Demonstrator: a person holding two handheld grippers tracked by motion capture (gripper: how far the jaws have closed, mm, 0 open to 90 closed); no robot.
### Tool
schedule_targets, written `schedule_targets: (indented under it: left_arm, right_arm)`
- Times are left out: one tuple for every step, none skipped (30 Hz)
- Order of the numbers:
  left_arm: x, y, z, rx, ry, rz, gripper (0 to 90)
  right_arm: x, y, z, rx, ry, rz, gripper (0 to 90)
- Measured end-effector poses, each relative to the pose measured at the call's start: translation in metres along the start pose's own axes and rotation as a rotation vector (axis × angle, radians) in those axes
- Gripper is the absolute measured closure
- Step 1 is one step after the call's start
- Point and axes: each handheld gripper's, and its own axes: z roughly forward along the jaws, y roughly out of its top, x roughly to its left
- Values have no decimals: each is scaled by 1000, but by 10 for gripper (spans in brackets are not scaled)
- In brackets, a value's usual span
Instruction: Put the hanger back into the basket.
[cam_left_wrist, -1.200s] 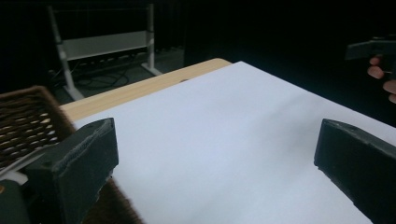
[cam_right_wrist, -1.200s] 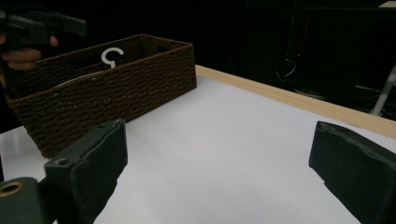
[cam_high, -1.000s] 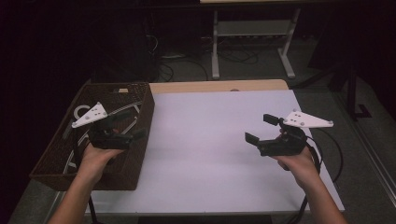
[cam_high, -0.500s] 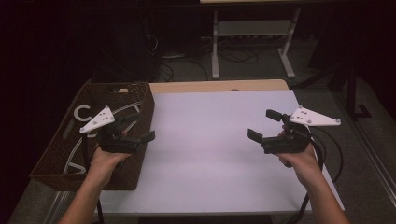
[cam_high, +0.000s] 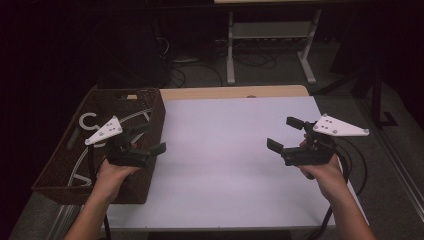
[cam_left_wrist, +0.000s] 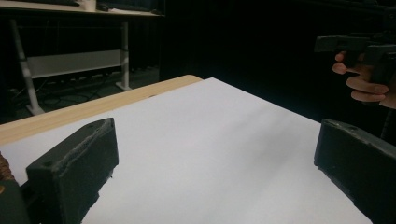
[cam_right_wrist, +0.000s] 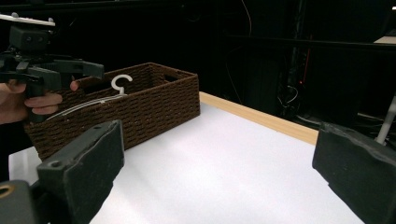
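One basket (cam_high: 150, 112) (perhaps two hangers (cam_high: 90, 121))

I see basket (cam_high: 150, 117) at table (cam_high: 230, 165) left edge, hanger (cam_right_wrist: 119, 84) inside; stand (cam_high: 270, 40) behind table.

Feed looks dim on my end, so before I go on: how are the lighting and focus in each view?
High view: room dark, white table sheet evenly lit, no glare, image soft. Left gripper view: near fingers slightly blurred, background black. Right gripper view: wicker basket sharp enough to show its weave, surroundings dark.
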Motion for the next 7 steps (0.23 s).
schedule_targets:
  left_arm:
    - [0,0,0,0,1,0,0]
    - [0,0,0,2,0,2,0]
    - [0,0,0,2,1,2,0]
    - [0,0,1,-2,0,-1,0]
    - [0,0,0,-2,-2,0,0]
    - [0,0,0,-2,-3,1,0]
    - [0,0,0,-2,-2,1,0]
  right_arm:
    - [0,0,0,-1,0,-3,16]
    - [0,0,0,-3,1,-7,16]
    - [0,0,0,-3,2,-8,16]
    - [0,0,0,-4,3,-11,16]
    - [0,0,0,-3,3,-10,16]
    - [0,0,0,-4,4,-10,16]
    - [0,0,0,-4,6,-11,15]
